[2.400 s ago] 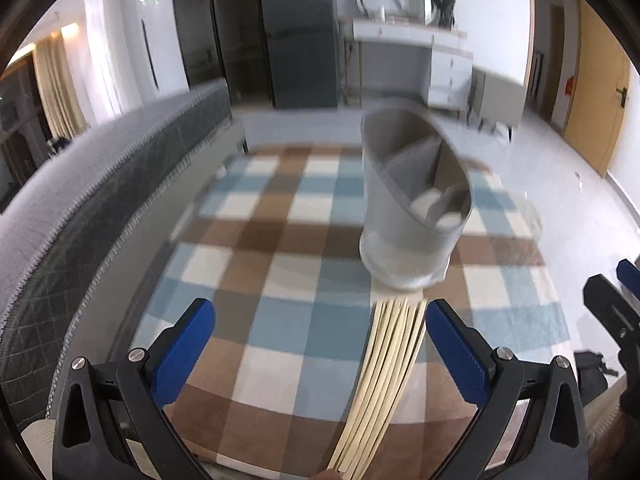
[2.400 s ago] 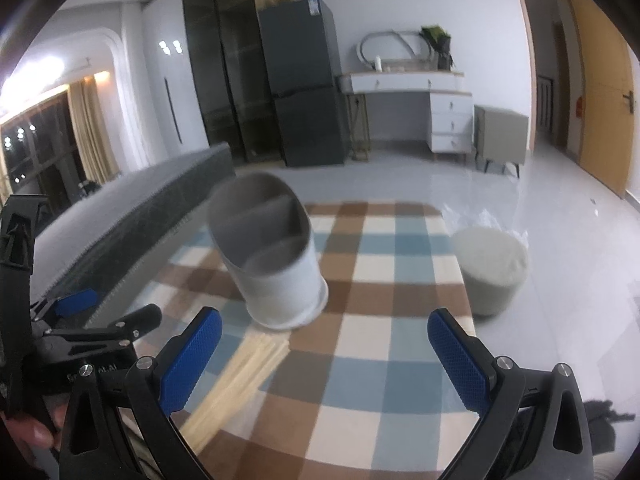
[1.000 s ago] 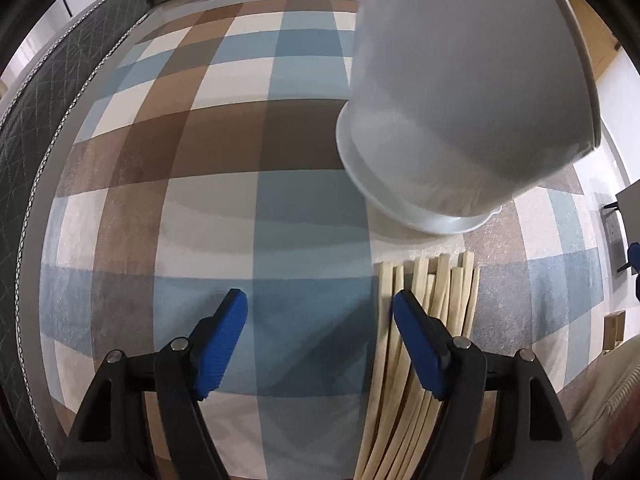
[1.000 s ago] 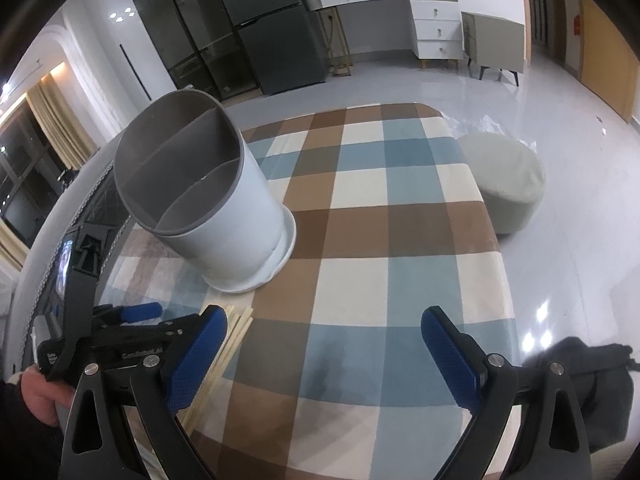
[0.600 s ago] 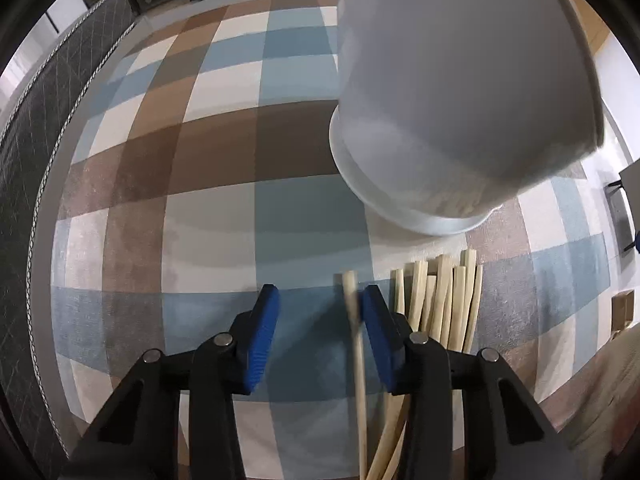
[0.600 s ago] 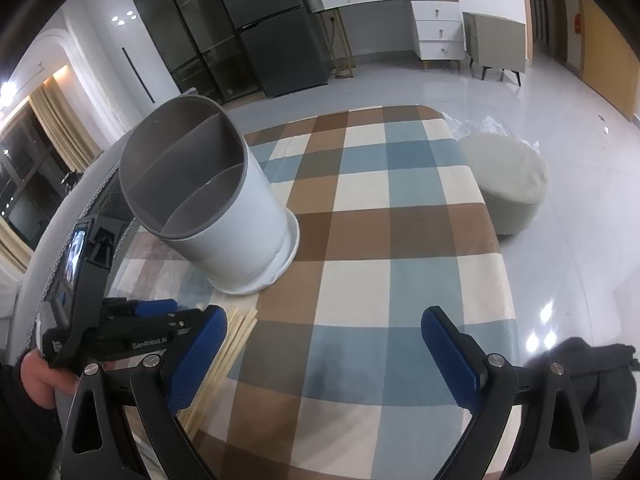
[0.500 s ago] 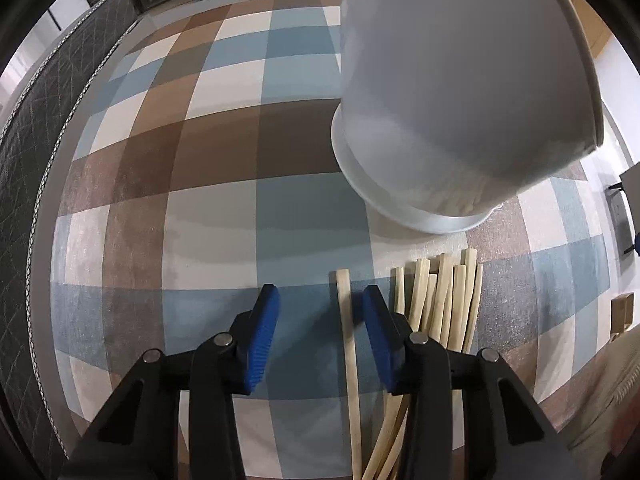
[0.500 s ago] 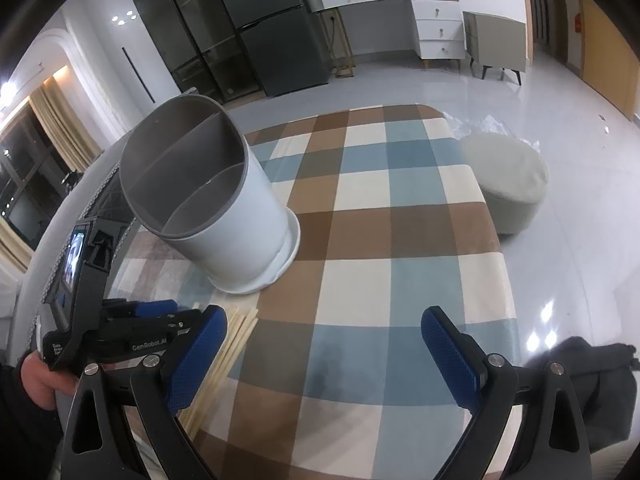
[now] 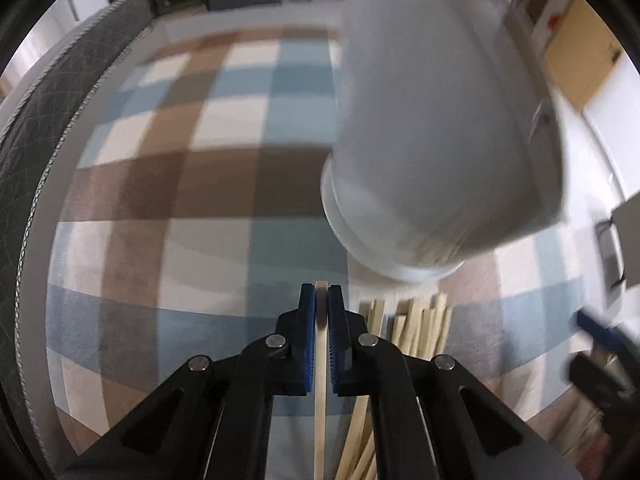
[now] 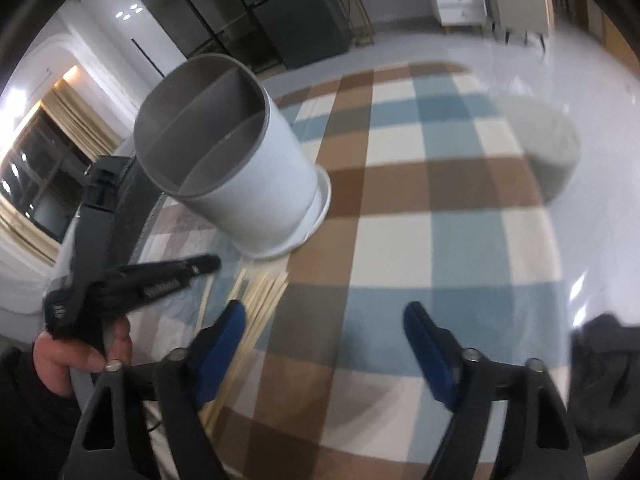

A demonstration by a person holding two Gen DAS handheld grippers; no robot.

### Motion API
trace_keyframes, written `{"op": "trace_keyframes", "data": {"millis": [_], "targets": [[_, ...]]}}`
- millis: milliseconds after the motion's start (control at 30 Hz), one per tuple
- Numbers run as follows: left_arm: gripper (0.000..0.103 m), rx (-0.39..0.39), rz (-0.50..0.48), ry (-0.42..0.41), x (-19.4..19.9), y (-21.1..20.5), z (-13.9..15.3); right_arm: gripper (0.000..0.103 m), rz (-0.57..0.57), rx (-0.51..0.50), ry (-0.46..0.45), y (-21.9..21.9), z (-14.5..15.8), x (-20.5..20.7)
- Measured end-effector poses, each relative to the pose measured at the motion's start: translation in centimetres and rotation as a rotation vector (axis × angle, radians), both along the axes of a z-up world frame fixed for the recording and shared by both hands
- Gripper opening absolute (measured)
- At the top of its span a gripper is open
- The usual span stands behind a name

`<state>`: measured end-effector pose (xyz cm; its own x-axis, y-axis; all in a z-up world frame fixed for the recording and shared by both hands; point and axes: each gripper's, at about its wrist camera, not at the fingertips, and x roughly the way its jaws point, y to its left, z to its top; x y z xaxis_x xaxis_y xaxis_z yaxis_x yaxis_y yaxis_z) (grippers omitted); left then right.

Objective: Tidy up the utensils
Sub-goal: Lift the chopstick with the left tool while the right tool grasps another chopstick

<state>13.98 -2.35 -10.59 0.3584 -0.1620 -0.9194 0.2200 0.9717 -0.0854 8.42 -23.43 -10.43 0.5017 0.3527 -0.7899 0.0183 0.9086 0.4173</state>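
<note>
A grey-white utensil holder (image 9: 432, 120) with divided compartments (image 10: 240, 184) stands on the checked surface. Just in front of it lies a bundle of pale wooden chopsticks (image 9: 416, 320) (image 10: 260, 284). My left gripper (image 9: 321, 292) is shut on a single chopstick (image 9: 321, 420), held apart from the bundle on its left, with the tip poking out past the blue pads. Seen from the right wrist, the left gripper (image 10: 200, 266) points toward the holder's base. My right gripper (image 10: 326, 320) hovers to the right of the bundle; its jaws are closing with nothing between them.
A person's hand (image 10: 80, 356) holds the left gripper's handle. A round grey footstool (image 10: 548, 148) sits at the far right, a dark bag (image 10: 604, 360) at the right edge. A quilted grey sofa edge (image 9: 36, 128) runs along the left.
The left jaws drew one chopstick away from the bundle, closed on it and rose a little. The right jaws have narrowed and that gripper has tilted downward.
</note>
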Motion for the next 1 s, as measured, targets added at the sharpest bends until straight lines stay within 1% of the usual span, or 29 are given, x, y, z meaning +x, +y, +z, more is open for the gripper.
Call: {"op": "trace_keyframes", "data": {"millis": [33, 67, 100, 167, 200, 233, 267, 300, 367, 467, 533, 700, 800, 900, 933, 1000], "targets": [[0.002, -0.014, 0.007, -0.023, -0.3, 0.5, 0.8, 0.068, 0.002, 0.037, 0.016, -0.1, -0.3, 0.1], [0.002, -0.029, 0.016, -0.041, -0.6, 1.1, 1.5, 0.061, 0.0, 0.084, 0.045, -0.1, -0.8, 0.3], [0.002, -0.051, 0.028, -0.055, -0.9, 1.8, 2.1, 0.058, -0.003, 0.118, 0.07, -0.1, -1.1, 0.5], [0.002, -0.076, 0.049, -0.078, -1.7, 2.9, 3.0, 0.046, -0.006, 0.199, 0.137, 0.1, -2.0, 1.2], [0.002, -0.082, 0.058, -0.085, -1.9, 3.5, 3.3, 0.042, 0.001, 0.208, 0.164, 0.5, -2.3, 1.5], [0.002, -0.1, 0.064, -0.093, -2.1, 4.2, 3.6, 0.035, 0.012, 0.206, 0.171, 1.0, -2.2, 1.8], [0.002, -0.116, 0.077, -0.099, -2.3, 5.0, 3.9, 0.032, 0.023, 0.2, 0.174, 1.7, -2.1, 2.1], [0.002, -0.12, 0.087, -0.102, -2.4, 5.1, 3.9, 0.031, 0.033, 0.194, 0.182, 2.3, -2.0, 2.5], [0.002, -0.15, 0.113, -0.104, -2.6, 6.4, 4.3, 0.03, 0.051, 0.209, 0.182, 3.7, -1.5, 3.0], [0.002, -0.195, 0.152, -0.104, -3.0, 7.2, 4.5, 0.029, 0.082, 0.214, 0.186, 6.3, -1.0, 4.1], [0.002, -0.216, 0.171, -0.106, -3.1, 7.8, 4.7, 0.029, 0.098, 0.189, 0.189, 8.0, -1.0, 4.9], [0.002, -0.255, 0.198, -0.108, -3.6, 9.4, 5.0, 0.029, 0.086, 0.043, 0.21, 10.9, -2.2, 7.2], [0.002, -0.269, 0.209, -0.107, -3.6, 10.2, 5.2, 0.029, 0.073, -0.019, 0.231, 12.2, -3.1, 8.3], [0.002, -0.29, 0.22, -0.1, -3.5, 11.1, 5.1, 0.029, 0.077, -0.114, 0.224, 13.9, -3.4, 9.0], [0.002, -0.294, 0.223, -0.098, -3.5, 11.3, 5.1, 0.029, 0.075, -0.155, 0.232, 14.5, -3.5, 9.2], [0.002, -0.304, 0.228, -0.091, -3.3, 11.7, 5.0, 0.023, 0.067, -0.211, 0.246, 15.4, -3.9, 9.4]]}}
